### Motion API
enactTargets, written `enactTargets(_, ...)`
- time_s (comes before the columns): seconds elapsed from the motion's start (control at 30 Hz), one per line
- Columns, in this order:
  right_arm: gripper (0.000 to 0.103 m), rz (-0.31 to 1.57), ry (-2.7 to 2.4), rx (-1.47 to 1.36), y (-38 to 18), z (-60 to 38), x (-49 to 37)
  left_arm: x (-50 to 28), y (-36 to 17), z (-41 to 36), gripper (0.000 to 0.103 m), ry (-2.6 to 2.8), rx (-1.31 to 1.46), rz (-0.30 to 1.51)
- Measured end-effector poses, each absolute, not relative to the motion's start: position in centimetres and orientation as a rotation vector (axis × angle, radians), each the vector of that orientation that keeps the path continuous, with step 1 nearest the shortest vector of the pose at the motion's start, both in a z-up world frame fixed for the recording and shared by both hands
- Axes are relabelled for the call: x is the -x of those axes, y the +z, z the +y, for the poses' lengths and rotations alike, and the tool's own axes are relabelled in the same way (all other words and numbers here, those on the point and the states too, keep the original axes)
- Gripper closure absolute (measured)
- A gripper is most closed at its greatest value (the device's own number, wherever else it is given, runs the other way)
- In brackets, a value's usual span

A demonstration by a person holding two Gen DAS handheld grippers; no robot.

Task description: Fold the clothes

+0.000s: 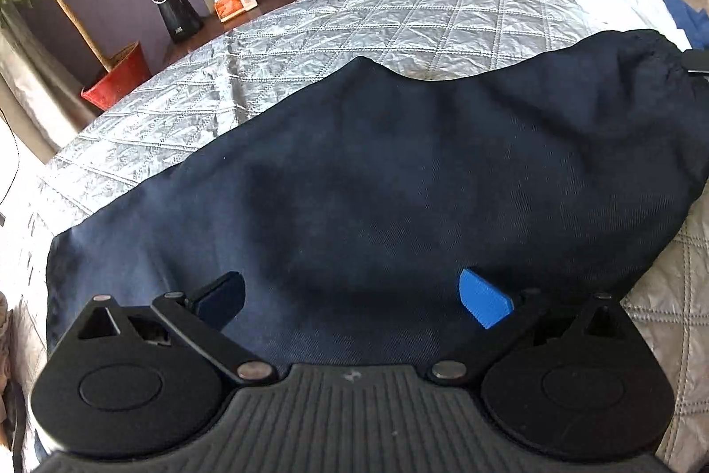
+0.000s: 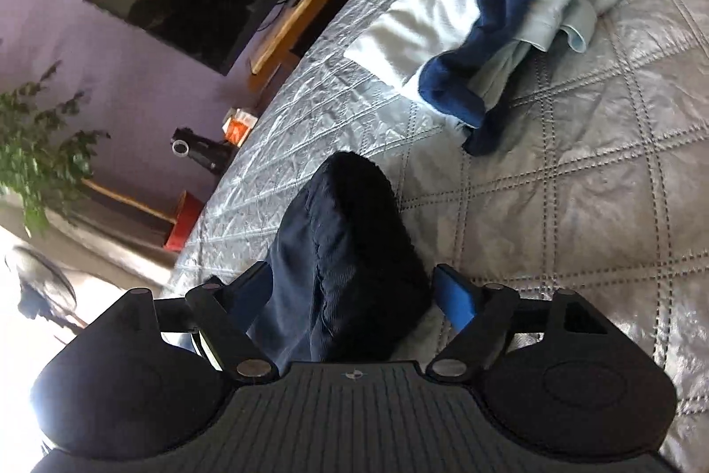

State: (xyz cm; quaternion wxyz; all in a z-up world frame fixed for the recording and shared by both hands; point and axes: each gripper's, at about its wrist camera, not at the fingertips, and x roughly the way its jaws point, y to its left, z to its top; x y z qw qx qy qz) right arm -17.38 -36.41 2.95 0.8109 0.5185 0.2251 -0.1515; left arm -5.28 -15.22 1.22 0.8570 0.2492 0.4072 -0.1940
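Quilted bed (image 1: 399, 12): navy garment (image 1: 376, 171), clothes pile (image 2: 509, 7).

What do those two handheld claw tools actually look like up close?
Both match: the left gripper and right gripper have a black ribbed plastic body, two round black housings, black link arms with silver rivets, and flat blue fingertips. No cables or sleeves show.

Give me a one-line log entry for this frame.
task: fold clothes | left tongs: open over navy garment | right tongs: open, garment bunched between | unfolded pile behind on quilt
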Motion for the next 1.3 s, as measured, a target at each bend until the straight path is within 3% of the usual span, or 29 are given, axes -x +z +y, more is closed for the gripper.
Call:
enactTargets(0.07,0.031,0.466,-0.342,-1.110,2.5,-36.8,17.8,5.3,1.2,-15.3,0.000,-0.409,-0.528,0.850)
enactTargets(0.23,0.038,0.518,-0.346,-0.946,3.1,-35.9,17.0,5.5,1.3,-15.2,0.000,-0.411,-0.526,0.848)
enactTargets(0.3,0.056,0.559,-0.323,-0.937,3.1,-35.9,16.4,5.7,1.5,-14.9,0.000,-0.412,-0.526,0.845)
enactTargets(0.37,0.066,0.554,-0.282,-0.995,2.8,-36.2,16.5,5.9,1.5,-14.9,0.000,-0.412,-0.527,0.843)
enactTargets(0.5,0.074,0.447,-0.255,-1.065,3.0,-36.8,17.5,5.6,1.4,-14.4,0.000,-0.413,-0.520,0.844)
enactTargets(0.57,0.085,0.419,-0.263,-1.087,3.0,-37.0,17.5,5.4,1.1,-14.6,0.000,-0.415,-0.521,0.839)
enactTargets(0.97,0.090,0.376,-0.173,-0.807,8.7,-33.8,14.8,4.0,1.0,-14.0,0.000,-0.407,-0.471,0.880)
enactTargets(1.23,0.090,0.503,-0.028,-0.446,12.0,-27.6,10.6,1.5,1.9,-10.6,0.001,-0.287,-0.395,0.894)
enactTargets(1.3,0.090,0.509,-0.045,-0.474,11.7,-27.5,10.7,1.0,2.1,-9.8,0.001,-0.258,-0.371,0.900)
